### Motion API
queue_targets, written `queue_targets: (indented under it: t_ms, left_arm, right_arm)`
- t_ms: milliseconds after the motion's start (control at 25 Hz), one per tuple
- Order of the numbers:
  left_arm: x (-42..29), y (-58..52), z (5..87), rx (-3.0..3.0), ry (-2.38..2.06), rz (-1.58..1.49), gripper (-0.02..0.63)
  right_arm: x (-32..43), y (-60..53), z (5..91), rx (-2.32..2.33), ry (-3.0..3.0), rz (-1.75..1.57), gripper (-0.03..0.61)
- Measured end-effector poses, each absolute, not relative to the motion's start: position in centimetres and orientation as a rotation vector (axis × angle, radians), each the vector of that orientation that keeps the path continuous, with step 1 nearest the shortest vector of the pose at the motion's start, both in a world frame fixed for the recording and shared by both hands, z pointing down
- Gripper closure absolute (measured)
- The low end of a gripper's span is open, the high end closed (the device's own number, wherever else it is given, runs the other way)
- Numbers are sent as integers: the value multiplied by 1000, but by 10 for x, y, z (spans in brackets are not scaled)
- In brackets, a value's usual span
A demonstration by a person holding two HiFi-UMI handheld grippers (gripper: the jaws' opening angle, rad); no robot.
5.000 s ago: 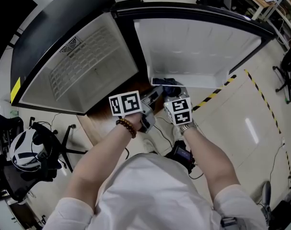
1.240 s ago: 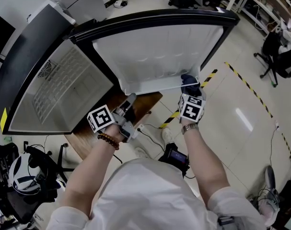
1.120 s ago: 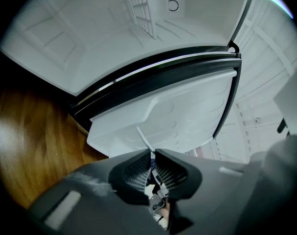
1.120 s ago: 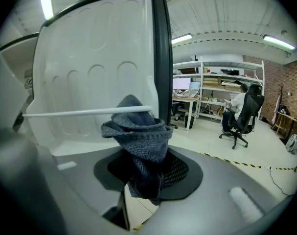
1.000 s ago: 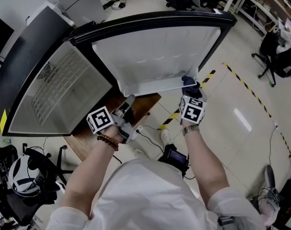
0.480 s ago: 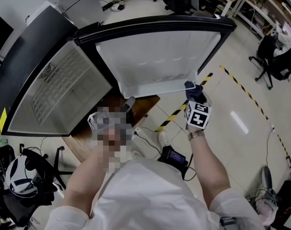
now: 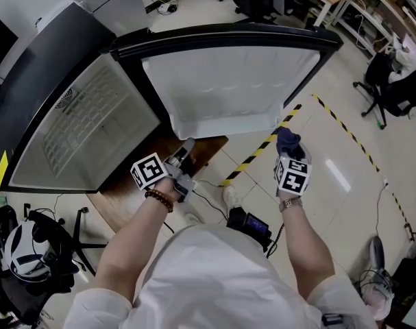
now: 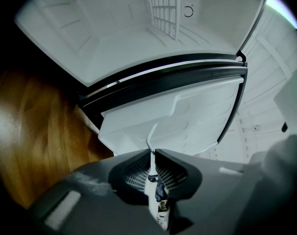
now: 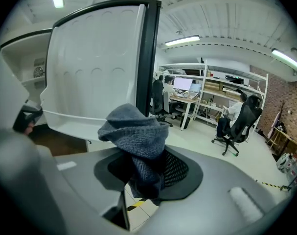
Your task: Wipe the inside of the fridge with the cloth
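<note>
The cloth (image 9: pixel 136 131) is gripped, bunched for wiping, in the right gripper (image 7: pixel 288 144) jaws beside the corner of the open fridge door (image 7: pixel 228 81), outside the fridge (image 7: pixel 91 122); the left gripper (image 8: pixel 152 155) jaws are pressed together, empty.

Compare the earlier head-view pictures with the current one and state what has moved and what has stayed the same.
The right gripper, shut on the cloth, slid rightwards along the lower edge of the fridge door and now sits past its right corner, over the floor. The left gripper has parted from it and hangs below the door's left corner. Unchanged: cloth clamped, left jaws shut and empty, door open.
</note>
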State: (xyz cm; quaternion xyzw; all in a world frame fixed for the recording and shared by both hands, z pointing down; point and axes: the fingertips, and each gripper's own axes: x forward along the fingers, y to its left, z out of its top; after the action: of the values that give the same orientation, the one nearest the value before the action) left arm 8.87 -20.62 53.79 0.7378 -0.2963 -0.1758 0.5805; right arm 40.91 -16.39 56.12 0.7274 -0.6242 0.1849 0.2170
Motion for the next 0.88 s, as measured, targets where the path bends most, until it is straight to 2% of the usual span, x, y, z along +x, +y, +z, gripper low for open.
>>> queue_targets:
  t_ms: [400, 760, 880]
  left_arm:
    - [87, -227, 556, 1674, -770, -438, 581]
    - [90, -235, 555, 1676, -785, -438, 581]
    - [89, -236, 553, 1687, -784, -424, 553]
  right_arm:
    - [375, -158, 524, 1874, -1877, 417, 440]
    - [278, -188, 502, 1642, -2121, 318, 440]
    - [232, -199, 495, 1549, -2204, 295, 440]
